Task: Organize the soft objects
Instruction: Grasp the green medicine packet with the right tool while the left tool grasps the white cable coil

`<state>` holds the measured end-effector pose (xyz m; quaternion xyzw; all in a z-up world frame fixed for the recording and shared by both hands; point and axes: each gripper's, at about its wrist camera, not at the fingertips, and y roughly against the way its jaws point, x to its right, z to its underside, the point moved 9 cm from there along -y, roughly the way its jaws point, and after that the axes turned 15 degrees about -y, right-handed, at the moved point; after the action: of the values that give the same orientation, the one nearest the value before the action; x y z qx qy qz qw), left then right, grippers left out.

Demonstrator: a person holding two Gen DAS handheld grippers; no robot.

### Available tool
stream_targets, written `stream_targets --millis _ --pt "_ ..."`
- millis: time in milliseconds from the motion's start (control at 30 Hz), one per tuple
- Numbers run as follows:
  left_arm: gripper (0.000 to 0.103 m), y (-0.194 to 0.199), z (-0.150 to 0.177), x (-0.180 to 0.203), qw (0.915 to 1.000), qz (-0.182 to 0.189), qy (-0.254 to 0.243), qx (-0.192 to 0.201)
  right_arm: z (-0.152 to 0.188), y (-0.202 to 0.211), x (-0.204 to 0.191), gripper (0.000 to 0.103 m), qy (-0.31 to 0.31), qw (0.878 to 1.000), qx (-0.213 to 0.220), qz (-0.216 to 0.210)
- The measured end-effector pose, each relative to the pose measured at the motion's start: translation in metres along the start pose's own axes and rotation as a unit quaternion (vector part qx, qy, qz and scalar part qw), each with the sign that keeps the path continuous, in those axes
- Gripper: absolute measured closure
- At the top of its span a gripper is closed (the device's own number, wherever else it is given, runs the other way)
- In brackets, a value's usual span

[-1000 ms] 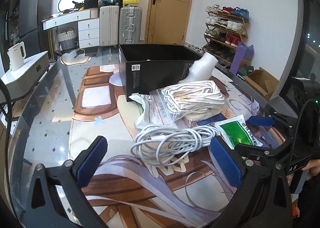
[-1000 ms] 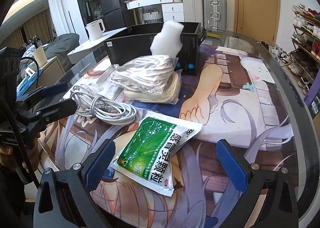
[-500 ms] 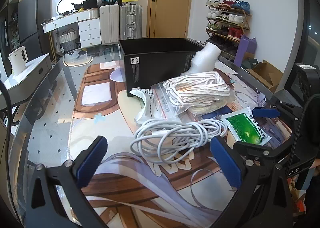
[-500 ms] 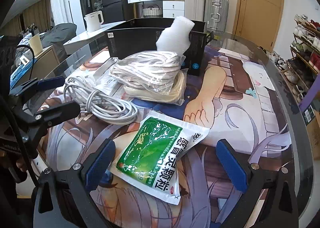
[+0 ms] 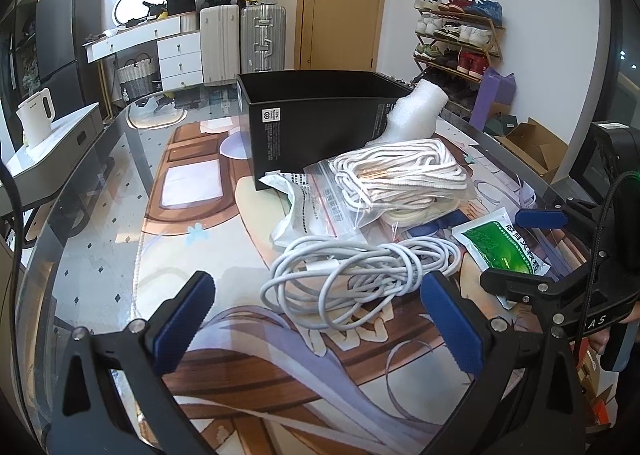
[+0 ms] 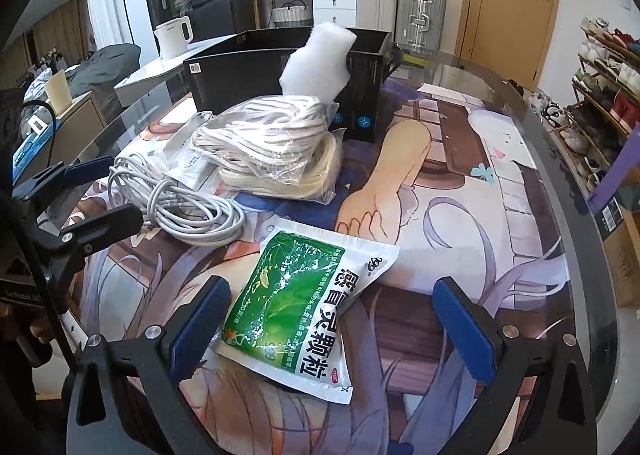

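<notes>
A coiled white cable (image 5: pixel 356 275) lies on the printed mat just ahead of my open left gripper (image 5: pixel 320 325); it also shows in the right wrist view (image 6: pixel 176 211). A green and white medicine pouch (image 6: pixel 296 307) lies between the fingers of my open right gripper (image 6: pixel 332 329); it also shows in the left wrist view (image 5: pixel 500 243). A bagged white rope bundle (image 5: pixel 400 179) (image 6: pixel 272 139) sits behind them. A white foam piece (image 6: pixel 316 59) leans on the open black box (image 5: pixel 316 119).
A flat printed plastic bag (image 5: pixel 308 207) lies under the rope bundle. The round glass table edge (image 6: pixel 576 191) curves at the right. A white kettle (image 5: pixel 36 115) stands on a side cabinet at the left. Suitcases, drawers and a shoe rack line the back wall.
Both grippers have pulled back slightly and risen; the cable and the pouch sit a little farther ahead in their views. Nothing on the table has moved.
</notes>
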<state>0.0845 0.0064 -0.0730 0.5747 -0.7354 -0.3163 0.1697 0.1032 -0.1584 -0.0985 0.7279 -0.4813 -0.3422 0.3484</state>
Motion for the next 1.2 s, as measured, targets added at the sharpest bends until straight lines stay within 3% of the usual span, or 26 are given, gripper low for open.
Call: stream_targets --millis 67,233,533,1200 --pt "0.0 0.0 0.0 0.0 1.0 0.001 0.0 -0.001 0.001 0.002 -0.001 0.003 0.001 1.0 0.005 -0.002" --pt "0.0 -0.002 0.0 0.001 1.0 0.005 0.001 -0.002 0.001 0.008 -0.003 0.024 0.005 1.0 0.015 -0.009" --pt "0.0 -0.001 -0.001 0.006 1.0 0.009 -0.004 -0.002 -0.001 0.012 -0.001 0.05 0.003 0.999 0.029 -0.013" --pt "0.0 -0.015 -0.001 0.013 0.9987 0.0 -0.033 -0.039 0.002 0.015 0.001 0.053 0.009 0.998 0.047 -0.03"
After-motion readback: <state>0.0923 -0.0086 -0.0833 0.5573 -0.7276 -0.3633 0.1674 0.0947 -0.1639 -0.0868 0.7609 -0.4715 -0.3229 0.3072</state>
